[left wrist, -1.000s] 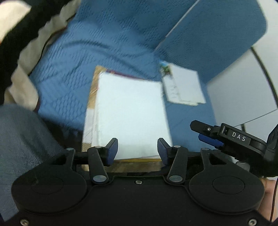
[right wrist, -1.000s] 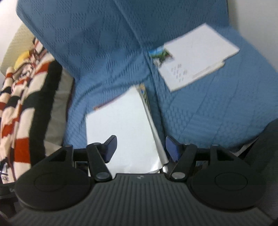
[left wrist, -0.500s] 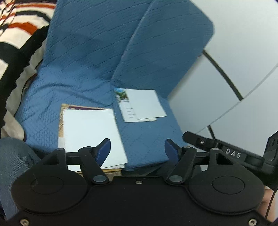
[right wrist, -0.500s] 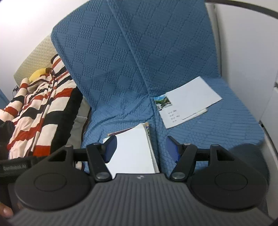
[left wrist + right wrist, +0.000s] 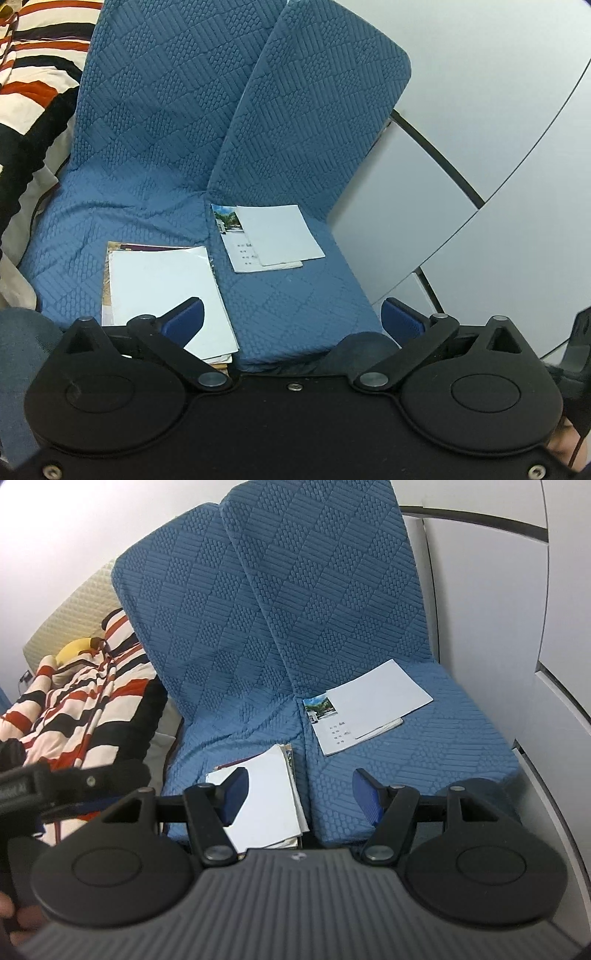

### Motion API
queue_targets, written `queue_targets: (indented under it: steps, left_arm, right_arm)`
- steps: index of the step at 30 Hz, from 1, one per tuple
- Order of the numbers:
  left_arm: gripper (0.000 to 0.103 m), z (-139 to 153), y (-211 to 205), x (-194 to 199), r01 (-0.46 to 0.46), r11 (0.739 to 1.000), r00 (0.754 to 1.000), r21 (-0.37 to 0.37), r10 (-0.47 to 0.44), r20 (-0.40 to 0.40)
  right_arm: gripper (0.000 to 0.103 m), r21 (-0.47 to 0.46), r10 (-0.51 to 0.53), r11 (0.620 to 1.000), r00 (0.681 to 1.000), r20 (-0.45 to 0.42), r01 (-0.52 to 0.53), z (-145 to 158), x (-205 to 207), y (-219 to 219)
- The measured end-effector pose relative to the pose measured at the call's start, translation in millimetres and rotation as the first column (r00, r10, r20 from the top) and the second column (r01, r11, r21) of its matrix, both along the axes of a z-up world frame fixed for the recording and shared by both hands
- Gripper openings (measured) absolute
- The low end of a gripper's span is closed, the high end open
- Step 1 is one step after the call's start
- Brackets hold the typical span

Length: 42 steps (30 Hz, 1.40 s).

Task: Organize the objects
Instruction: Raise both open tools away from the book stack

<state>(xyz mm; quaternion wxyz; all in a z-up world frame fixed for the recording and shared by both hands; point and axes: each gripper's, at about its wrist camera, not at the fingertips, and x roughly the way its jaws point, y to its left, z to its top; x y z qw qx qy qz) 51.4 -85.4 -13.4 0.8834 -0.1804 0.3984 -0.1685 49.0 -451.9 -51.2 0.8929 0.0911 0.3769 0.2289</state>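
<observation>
Two blue quilted seats (image 5: 295, 306) stand side by side. A stack of white papers and booklets (image 5: 162, 280) lies on the left seat, its near edge over the front. A leaflet with a photo and a white sheet on it (image 5: 269, 238) lies on the right seat. My left gripper (image 5: 291, 319) hangs above the seat front, its jaws opening wide with nothing between them. My right gripper (image 5: 299, 794) is open and holds nothing, above the gap between the seats. The same stack (image 5: 266, 794) and leaflet (image 5: 365, 709) show in the right wrist view.
A striped red, black and cream blanket (image 5: 85, 701) lies heaped on the left, with a yellow soft thing (image 5: 75, 650) on it. White cabinet panels (image 5: 480, 184) bound the right side. Part of my left gripper's body (image 5: 55, 786) shows at the left edge.
Both grippers have pulled back and up from the paper stack, so both seats now show whole. The left jaws have spread much wider. The right jaws kept their gap.
</observation>
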Motion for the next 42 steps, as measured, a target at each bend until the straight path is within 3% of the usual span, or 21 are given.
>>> queue_targets:
  steps: [3, 5, 6, 9, 25, 42]
  left_arm:
    - [0.102, 2, -4, -2, 0.005, 1.000, 1.000, 0.005, -0.005, 0.004]
    - [0.102, 4, -7, -4, 0.004, 1.000, 1.000, 0.013, -0.004, 0.015]
    - [0.102, 5, -8, -5, 0.003, 1.000, 1.000, 0.017, -0.003, 0.019]
    - [0.102, 6, -11, -8, 0.003, 1.000, 1.000, 0.017, -0.003, 0.027]
    - [0.102, -45, -29, 15, 0.057, 0.998, 0.998, 0.023, -0.058, 0.021]
    - [0.102, -122, -42, 88, 0.084, 0.995, 0.995, 0.046, -0.086, 0.052]
  right_arm:
    - [0.065, 0.009, -0.012, 1.000, 1.000, 0.007, 0.011, 2, -5, -8]
    - [0.072, 0.003, -0.028, 1.000, 0.999, 0.015, 0.028, 3, -7, -12]
    - [0.084, 0.008, -0.035, 0.999, 0.999, 0.021, 0.035, 4, -8, -14]
    - [0.089, 0.018, -0.075, 0.997, 0.997, 0.032, 0.074, 2, -10, -23]
    - [0.089, 0.015, -0.126, 0.992, 0.992, -0.012, 0.127, -53, 4, -18]
    - [0.089, -0.018, -0.183, 0.983, 0.983, 0.019, 0.183, -121, 53, -6]
